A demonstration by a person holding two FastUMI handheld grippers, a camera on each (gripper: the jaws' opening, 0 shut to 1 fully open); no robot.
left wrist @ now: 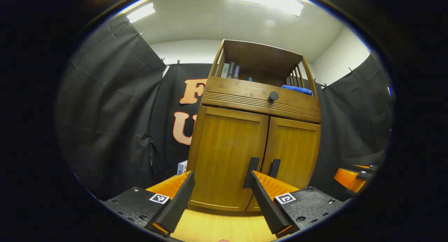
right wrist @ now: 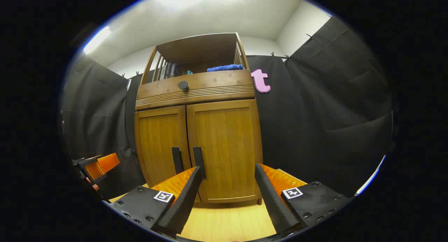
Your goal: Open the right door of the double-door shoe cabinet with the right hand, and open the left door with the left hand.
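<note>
The wooden shoe cabinet (left wrist: 255,144) stands straight ahead with both doors shut. Its left door (left wrist: 227,154) and right door (left wrist: 294,151) each carry a black vertical handle by the middle seam: left handle (left wrist: 252,172), right handle (left wrist: 274,168). My left gripper (left wrist: 222,175) is open in front of the left door, holding nothing; its right fingertip overlaps the left handle in the image. In the right gripper view, my right gripper (right wrist: 227,168) is open before the right door (right wrist: 224,144), its left fingertip just below the right handle (right wrist: 198,161). The left door (right wrist: 161,144) is shut too.
Above the doors runs a drawer with a round black knob (left wrist: 273,96). The open shelf holds books (left wrist: 229,70) and a blue cloth (left wrist: 297,89). A small box (left wrist: 182,167) sits beside the cabinet's left side. Light wood surface (left wrist: 217,228) lies underfoot. The other gripper (right wrist: 98,166) hangs left.
</note>
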